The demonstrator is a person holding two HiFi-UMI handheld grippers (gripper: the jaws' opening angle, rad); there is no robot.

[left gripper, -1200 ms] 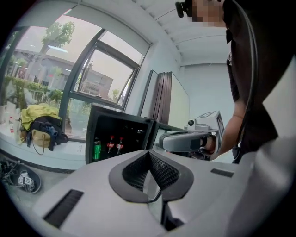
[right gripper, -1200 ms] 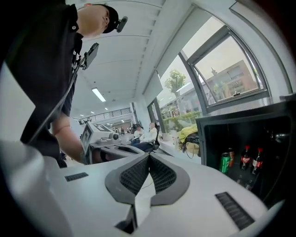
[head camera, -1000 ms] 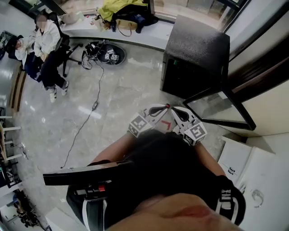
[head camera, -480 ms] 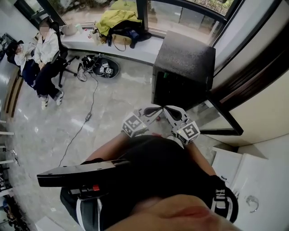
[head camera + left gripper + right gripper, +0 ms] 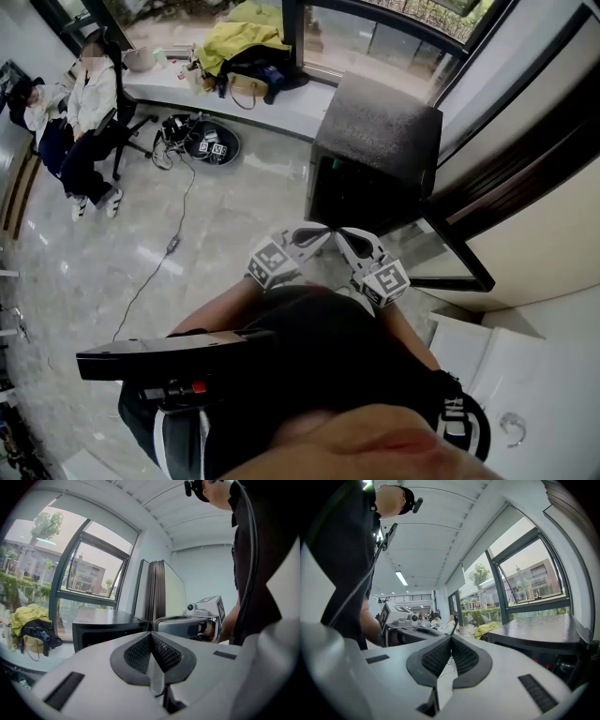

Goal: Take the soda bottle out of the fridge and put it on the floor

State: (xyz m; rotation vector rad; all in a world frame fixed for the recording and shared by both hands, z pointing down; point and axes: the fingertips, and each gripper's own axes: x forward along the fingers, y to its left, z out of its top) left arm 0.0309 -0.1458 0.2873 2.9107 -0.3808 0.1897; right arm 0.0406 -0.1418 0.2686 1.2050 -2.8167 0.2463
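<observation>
Both grippers have been brought nearer to the open front of the fridge (image 5: pixel 380 127) than a second ago, and the fridge is now seen lower and further left in the head view.

No print can be read. Only black-and-white square patterns are shown on the marker cubes (image 5: pixel 272 262), and white lettering on the person's trouser leg (image 5: pixel 452 409) is too small to be made out.

The left gripper (image 5: pixel 151 634) is held with its jaws pressed together on nothing, and the right gripper (image 5: pixel 451 639) is likewise closed and empty. Their tips are angled toward each other, almost meeting, just short of the fridge's front.

The soda bottle cannot be made out in the dark interior ahead of the jaws, so neither its heading nor its long axis can be told.

The fridge's glass door (image 5: pixel 441 253) is swung open to the right of the right gripper. On the floor (image 5: pixel 234 216), left of the left gripper, a cable (image 5: pixel 159 262) is trailed toward a round black tray (image 5: pixel 211 145). Further left, two seated people (image 5: pixel 89 103) are seen. A yellow garment (image 5: pixel 244 33) and a bag (image 5: pixel 246 86) are laid on the window ledge (image 5: pixel 281 103) beyond the fridge.
</observation>
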